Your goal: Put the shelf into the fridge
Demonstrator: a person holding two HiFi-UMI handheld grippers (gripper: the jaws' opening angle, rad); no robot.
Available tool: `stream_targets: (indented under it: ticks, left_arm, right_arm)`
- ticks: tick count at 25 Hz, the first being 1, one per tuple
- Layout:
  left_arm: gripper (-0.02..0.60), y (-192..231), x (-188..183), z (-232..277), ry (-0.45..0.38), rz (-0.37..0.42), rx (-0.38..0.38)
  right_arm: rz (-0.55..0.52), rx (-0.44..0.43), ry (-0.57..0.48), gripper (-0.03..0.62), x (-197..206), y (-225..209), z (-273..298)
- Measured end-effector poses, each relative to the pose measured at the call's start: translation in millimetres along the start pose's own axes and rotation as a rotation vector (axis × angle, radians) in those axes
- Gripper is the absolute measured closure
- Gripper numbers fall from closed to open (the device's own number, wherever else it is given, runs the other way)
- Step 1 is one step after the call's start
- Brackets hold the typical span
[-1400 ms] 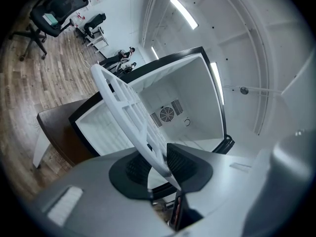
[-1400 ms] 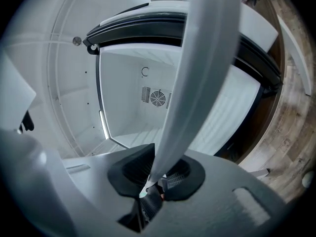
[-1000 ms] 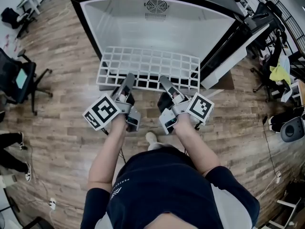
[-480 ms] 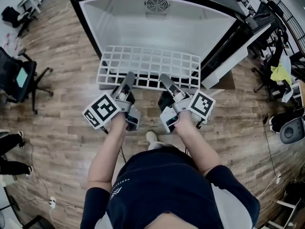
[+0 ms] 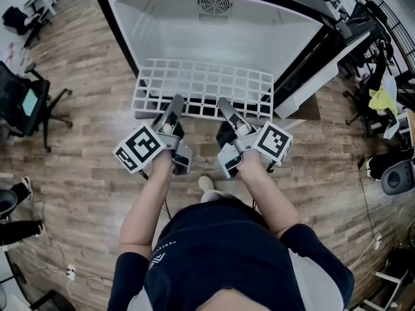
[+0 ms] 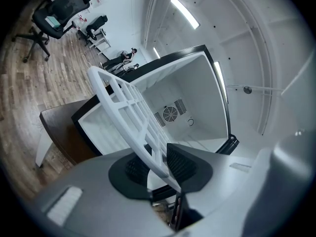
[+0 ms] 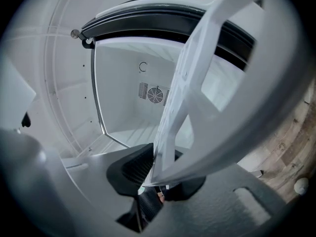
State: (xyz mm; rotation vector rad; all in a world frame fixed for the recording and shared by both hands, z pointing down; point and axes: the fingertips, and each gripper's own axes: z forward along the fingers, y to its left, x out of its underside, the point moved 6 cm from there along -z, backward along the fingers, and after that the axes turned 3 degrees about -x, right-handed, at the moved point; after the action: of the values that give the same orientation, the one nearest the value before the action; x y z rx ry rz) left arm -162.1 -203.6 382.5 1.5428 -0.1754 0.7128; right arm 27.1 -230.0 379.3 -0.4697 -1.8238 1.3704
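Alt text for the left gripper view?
The left gripper clamps the near edge of the white lattice shelf, which stretches toward the open fridge with a fan grille on its back wall. Wood floor and an office chair upper left.

With the person [image 5: 220,258] as the dial's centre, the fridge [image 5: 259,37] stands open at twelve, its fan grille [image 5: 214,7] on the back wall. The shelf [image 5: 204,86] lies level between the two, its far edge at the fridge's mouth. The fridge door [image 5: 310,83] stands swung out at two. An office chair [image 5: 23,105] sits at ten, well apart, and someone's legs [image 5: 16,229] are at eight.
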Motion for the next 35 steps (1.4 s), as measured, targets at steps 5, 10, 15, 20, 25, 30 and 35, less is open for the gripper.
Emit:
stream_targets:
  ticks: [5, 10, 15, 20, 25, 30, 35]
  left_arm:
    - [0.477, 1, -1, 0, -0.009, -0.001, 0.002]
    - [0.479, 2, 1, 2, -0.013, -0.035, 0.014]
    - [0.479, 3, 1, 1, -0.01, -0.035, 0.018]
    - [0.479, 3, 1, 2, -0.005, -0.042, 0.026]
    - [0.479, 4, -2, 1, 0.0, -0.012, 0.028]
    - [0.477, 5, 0, 2, 0.004, -0.042, 0.035]
    - [0.477, 5, -2, 3, 0.009, -0.009, 0.036]
  right_arm:
    - [-0.002, 0.012, -0.02, 0.518, 2, 0, -4]
    - [-0.017, 0.045, -0.047, 0.488, 2, -3, -18]
    - [-0.053, 0.085, -0.074, 0.473, 1, -2, -30]
    - [-0.076, 0.115, -0.112, 0.453, -2, -2, -45]
    - [-0.078, 0.15, -0.161, 0.447, -7, -3, -66]
    - [-0.091, 0.191, -0.204, 0.427, -13, -7, -80]
    - [-0.073, 0.209, -0.249, 0.41, -16, -11, -85]
